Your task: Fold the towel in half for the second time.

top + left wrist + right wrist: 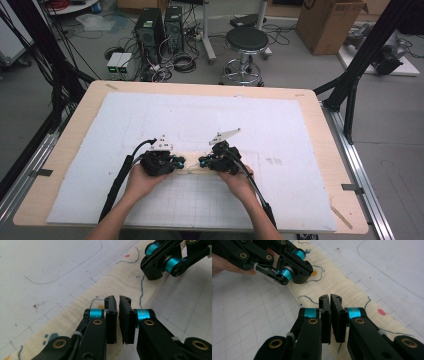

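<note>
A long cream cloth [120, 277] with blue wavy lines and red and orange dots lies as a narrow strip across the white mat. In the high view the cloth [194, 170] sits between my two hands. My left gripper [118, 299] stands over the strip's near edge, its jaws pressed almost together on the cloth. My right gripper [330, 298] is the same at the strip's [342, 282] near edge, jaws nearly touching. From above, the left gripper [181, 162] and right gripper [202, 161] point at each other, a short gap apart.
The white mat [200, 115] covers most of the wooden table [75, 130], with a printed grid near me. Beyond the far edge stand a black stool [246, 42], computer towers [150, 27] and a cardboard box [327, 22]. Black frame legs rise on both sides.
</note>
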`<state>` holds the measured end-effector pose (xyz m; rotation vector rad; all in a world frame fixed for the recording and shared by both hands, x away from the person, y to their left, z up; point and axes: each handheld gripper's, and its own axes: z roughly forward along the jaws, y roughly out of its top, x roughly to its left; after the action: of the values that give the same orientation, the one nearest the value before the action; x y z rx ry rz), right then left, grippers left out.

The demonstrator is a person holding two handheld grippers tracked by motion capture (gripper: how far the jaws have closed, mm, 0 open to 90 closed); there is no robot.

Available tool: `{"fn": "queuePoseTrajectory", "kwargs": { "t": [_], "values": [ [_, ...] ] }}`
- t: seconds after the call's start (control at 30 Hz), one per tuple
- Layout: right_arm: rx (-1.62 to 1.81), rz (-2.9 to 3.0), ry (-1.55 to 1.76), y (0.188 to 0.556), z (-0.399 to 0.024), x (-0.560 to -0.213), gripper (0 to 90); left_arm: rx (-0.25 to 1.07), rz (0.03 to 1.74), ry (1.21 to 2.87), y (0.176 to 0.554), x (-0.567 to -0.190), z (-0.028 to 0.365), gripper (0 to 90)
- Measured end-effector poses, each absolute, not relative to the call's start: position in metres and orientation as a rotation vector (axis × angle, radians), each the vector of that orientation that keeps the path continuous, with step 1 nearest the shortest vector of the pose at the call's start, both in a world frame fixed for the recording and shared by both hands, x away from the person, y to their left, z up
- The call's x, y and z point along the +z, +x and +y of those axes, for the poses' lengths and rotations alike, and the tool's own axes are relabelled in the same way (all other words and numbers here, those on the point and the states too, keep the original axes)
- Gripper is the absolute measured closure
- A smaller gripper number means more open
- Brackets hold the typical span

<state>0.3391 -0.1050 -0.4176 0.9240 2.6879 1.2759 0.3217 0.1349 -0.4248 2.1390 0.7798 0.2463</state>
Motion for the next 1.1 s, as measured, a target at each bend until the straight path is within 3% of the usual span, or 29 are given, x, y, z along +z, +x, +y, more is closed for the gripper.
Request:
{"fn": "queuePoseTrajectory", "kwargs": {
  "t": [0.8, 1.1],
  "values": [
    [1.166, 2.741, 0.892, 0.335, -0.11, -0.432, 88.3, 0.277, 0.769, 2.255, 0.319, -0.429, 0.14, 83.3],
    [1.162, 2.731, 0.887, 0.333, -0.12, -0.432, 88.1, 0.266, 0.812, 2.201, 0.317, -0.433, 0.156, 83.2]
  ]
}}
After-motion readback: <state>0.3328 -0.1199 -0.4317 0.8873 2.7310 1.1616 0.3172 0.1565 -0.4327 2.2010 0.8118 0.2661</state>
